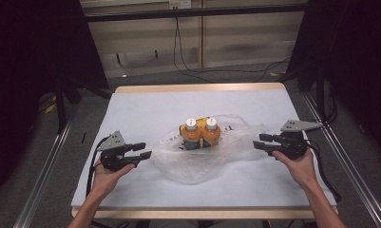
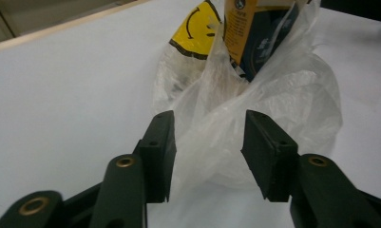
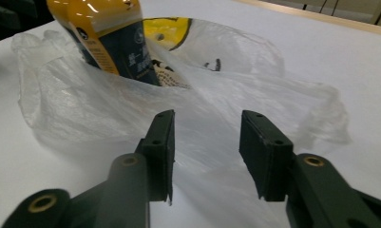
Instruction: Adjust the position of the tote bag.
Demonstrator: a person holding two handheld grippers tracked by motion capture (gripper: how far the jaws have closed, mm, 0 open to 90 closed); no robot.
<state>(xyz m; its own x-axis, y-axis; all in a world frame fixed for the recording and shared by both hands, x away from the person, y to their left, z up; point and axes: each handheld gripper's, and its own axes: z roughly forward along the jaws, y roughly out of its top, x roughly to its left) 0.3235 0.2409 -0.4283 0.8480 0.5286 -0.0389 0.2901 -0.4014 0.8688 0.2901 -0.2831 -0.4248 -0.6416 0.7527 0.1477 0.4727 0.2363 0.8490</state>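
A thin, crinkled, translucent plastic bag (image 1: 202,159) lies near the middle of the white counter (image 1: 145,107), and 2 orange bottles with white caps (image 1: 200,133) stand upright side by side on it, touching each other, with the film slumped flat around their bases. The left gripper (image 1: 141,151) sits just beside the bag's left edge and the right gripper (image 1: 263,141) just beside its right edge. In both gripper views the fingers stand apart, with loose film lying between and ahead of them but not pinched.

The step in hand looks like taking hold of the bag's 2 sides to draw the film up around the bottles. To do it well, each gripper should catch a bunched fold near the rim rather than a single slippery layer, and close fully before lifting. Both sides should rise evenly, or the bottles may tip. Keep the fingers clear of the bottle labels.
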